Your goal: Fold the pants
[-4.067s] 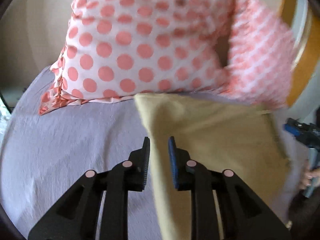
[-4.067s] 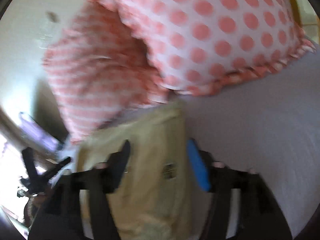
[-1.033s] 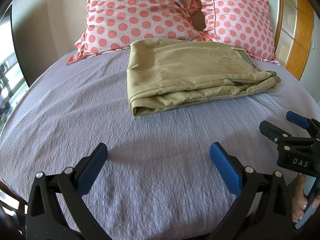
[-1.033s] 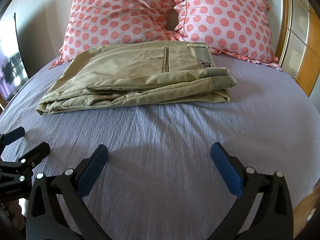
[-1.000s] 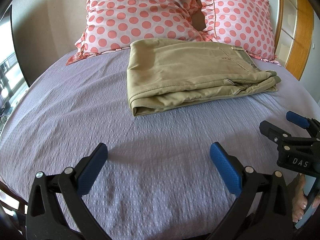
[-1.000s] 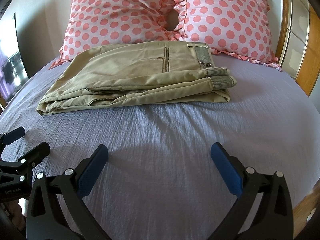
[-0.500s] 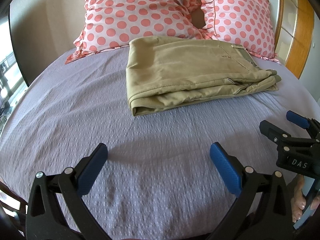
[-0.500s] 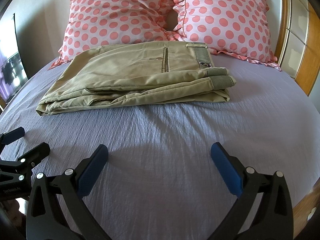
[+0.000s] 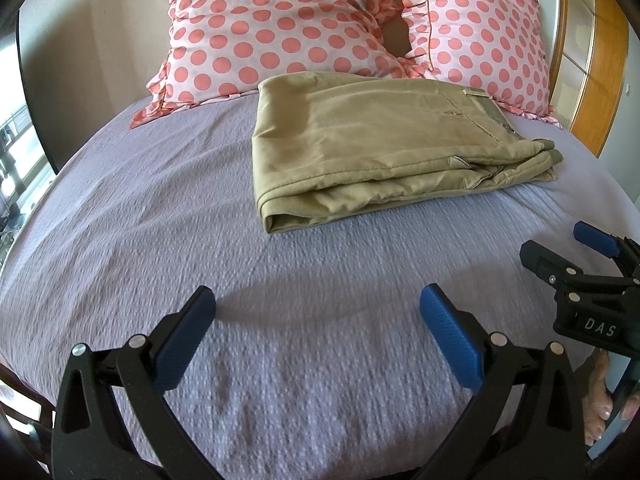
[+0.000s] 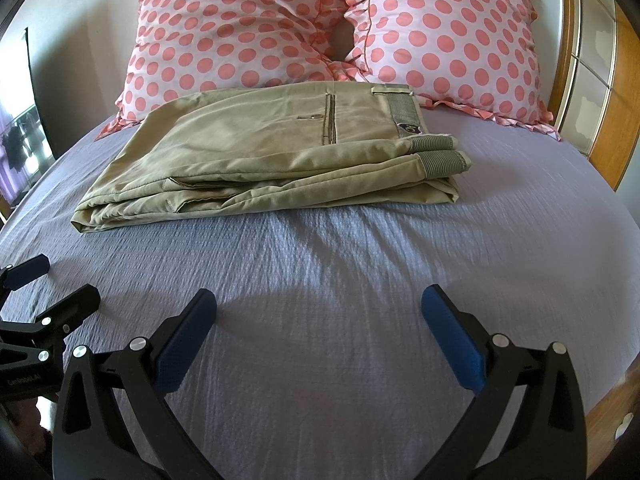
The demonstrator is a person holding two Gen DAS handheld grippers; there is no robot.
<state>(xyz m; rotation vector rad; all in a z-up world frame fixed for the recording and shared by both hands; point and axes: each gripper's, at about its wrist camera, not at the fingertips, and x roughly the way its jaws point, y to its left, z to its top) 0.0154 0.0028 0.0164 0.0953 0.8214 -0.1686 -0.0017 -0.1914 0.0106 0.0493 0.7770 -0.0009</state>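
Observation:
The khaki pants (image 9: 372, 148) lie folded in a flat bundle on the lilac bedsheet (image 9: 160, 208), just in front of the pillows; they also show in the right wrist view (image 10: 272, 156), waistband to the right. My left gripper (image 9: 316, 320) is open and empty, low over the sheet, well short of the pants. My right gripper (image 10: 318, 320) is open and empty, likewise back from the pants. The right gripper shows at the right edge of the left wrist view (image 9: 576, 256), and the left gripper at the left edge of the right wrist view (image 10: 44, 284).
Two pink polka-dot pillows (image 9: 280, 28) (image 10: 440, 36) lean at the head of the bed behind the pants. A wooden headboard or frame (image 10: 612, 128) runs along the right. A dark panel (image 9: 32, 92) stands at the left beside the bed.
About four seconds ago both grippers were at the pants near the pillows; now both are open and drawn back. Over the last second the left view shifted slightly; the pants have not moved.

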